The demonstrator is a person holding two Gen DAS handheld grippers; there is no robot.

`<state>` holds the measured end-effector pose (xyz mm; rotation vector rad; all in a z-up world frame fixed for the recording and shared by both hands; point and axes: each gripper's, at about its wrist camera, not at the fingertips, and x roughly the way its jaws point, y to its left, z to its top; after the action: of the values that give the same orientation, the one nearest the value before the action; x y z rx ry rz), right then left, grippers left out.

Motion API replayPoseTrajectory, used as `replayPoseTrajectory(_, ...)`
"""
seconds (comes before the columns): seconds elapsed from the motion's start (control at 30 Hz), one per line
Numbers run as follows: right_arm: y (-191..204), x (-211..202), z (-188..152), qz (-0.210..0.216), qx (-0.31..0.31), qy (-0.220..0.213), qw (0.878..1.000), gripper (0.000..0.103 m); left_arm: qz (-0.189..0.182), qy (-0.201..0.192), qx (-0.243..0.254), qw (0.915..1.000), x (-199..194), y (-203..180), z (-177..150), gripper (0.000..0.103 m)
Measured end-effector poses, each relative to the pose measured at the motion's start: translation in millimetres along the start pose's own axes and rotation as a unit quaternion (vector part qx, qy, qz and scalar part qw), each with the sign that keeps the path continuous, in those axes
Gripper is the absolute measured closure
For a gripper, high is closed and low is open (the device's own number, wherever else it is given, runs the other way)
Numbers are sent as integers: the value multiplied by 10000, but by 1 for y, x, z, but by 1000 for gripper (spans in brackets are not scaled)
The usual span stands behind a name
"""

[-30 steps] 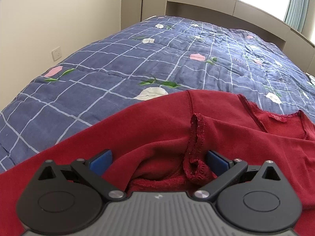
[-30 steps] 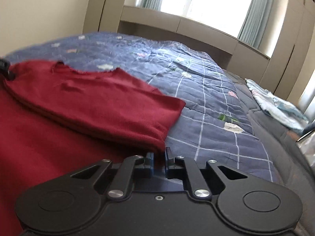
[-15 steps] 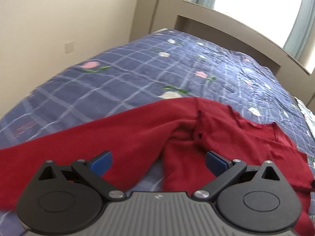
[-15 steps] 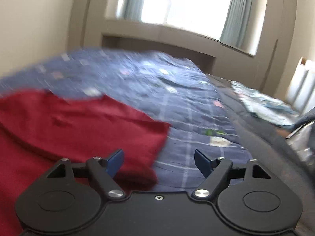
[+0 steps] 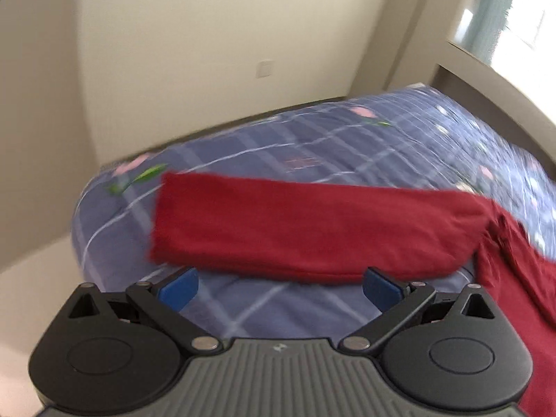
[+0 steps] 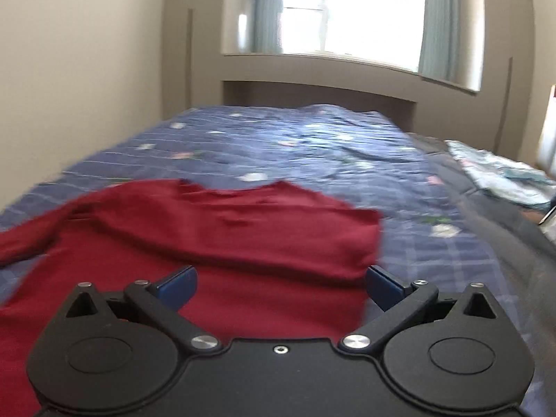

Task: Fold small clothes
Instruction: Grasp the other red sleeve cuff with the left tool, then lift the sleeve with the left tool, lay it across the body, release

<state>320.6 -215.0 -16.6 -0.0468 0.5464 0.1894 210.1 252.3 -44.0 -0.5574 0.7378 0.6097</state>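
A dark red knit top [image 6: 222, 229] lies on the blue checked quilt [image 6: 312, 146]. Its right side is folded over the body, with the neckline toward the window. In the left wrist view one long sleeve [image 5: 312, 222] stretches out flat across the quilt [image 5: 278, 312], its cuff at the left. My left gripper [image 5: 279, 286] hovers just short of that sleeve, blue pads wide apart and nothing between them. My right gripper [image 6: 279, 285] hangs above the top's near part, its jaws opening wide, and they hold nothing.
The bed's corner and edge [image 5: 90, 208] drop off at the left, beside a cream wall. A headboard ledge [image 6: 319, 90] and a bright window stand at the far end. A pale patterned cloth [image 6: 500, 173] lies on the bed's right side.
The right gripper let go of the folded red edge, opened wide and drew back and up. The left gripper, open throughout, swung left from the armpit to the stretched-out sleeve.
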Motion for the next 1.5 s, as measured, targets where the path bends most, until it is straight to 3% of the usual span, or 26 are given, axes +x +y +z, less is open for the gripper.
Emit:
replayPoseTrajectory(0.07,20,-10,-11,151,46,-16,9999,1,-99,133,-553,9983,3,21,-2,1)
replayPoseTrajectory(0.13,37,-15,-23,222,45,1,9997,1,-179,13,-995,9949,2,34,-7,1)
replayPoseTrajectory(0.27,64,-13,-45,99,-351,125,9993,1,-181,-242,-1382,9899,2,42,-9,4)
replayPoseTrajectory(0.4,77,-5,-69,-146,-588,391,9974,1,-17,-622,-2140,9748,-5,56,-11,36)
replayPoseTrajectory(0.47,78,-8,-72,-152,-612,282,9976,1,-44,-734,-2383,9684,-6,62,-13,44)
replayPoseTrajectory(0.5,78,-7,-72,-152,-630,290,9975,1,-14,-726,-2415,9677,-5,65,-13,54)
replayPoseTrajectory(0.6,77,-3,-72,-110,-618,340,9974,1,-78,-716,-2425,9675,2,67,-10,56)
replayPoseTrajectory(0.67,75,-3,-73,-74,-568,343,9978,1,-69,-760,-2525,9646,6,69,-6,63)
replayPoseTrajectory(0.73,73,-3,-74,-41,-507,344,9981,1,-98,-820,-2559,9632,8,71,-1,97)
replayPoseTrajectory(0.8,72,-4,-74,-18,-481,350,9982,1,-202,-930,-2597,9610,9,71,6,97)
replayPoseTrajectory(0.9,71,-7,-73,-26,-451,261,9986,1,-432,-1191,-2336,9640,7,57,28,97)
replayPoseTrajectory(1.0,70,-22,-72,-118,-395,-66,9991,1,-697,-1615,-1710,9694,3,21,59,97)
replayPoseTrajectory(1.07,65,-30,-70,-113,-225,-192,9995,1,-1033,-1929,-1266,9675,-2,-12,82,97)
replayPoseTrajectory(1.17,56,-40,-66,-153,-75,-313,9994,1,-1564,-2346,-832,9558,-14,-64,117,97)
replayPoseTrajectory(1.33,30,-46,-54,-241,79,-422,9988,1,-2508,-2863,82,9247,-46,-176,165,97)
replayPoseTrajectory(1.5,-5,-45,-43,-424,17,-535,9977,1,-3321,-2650,1096,8986,-62,-288,149,97)
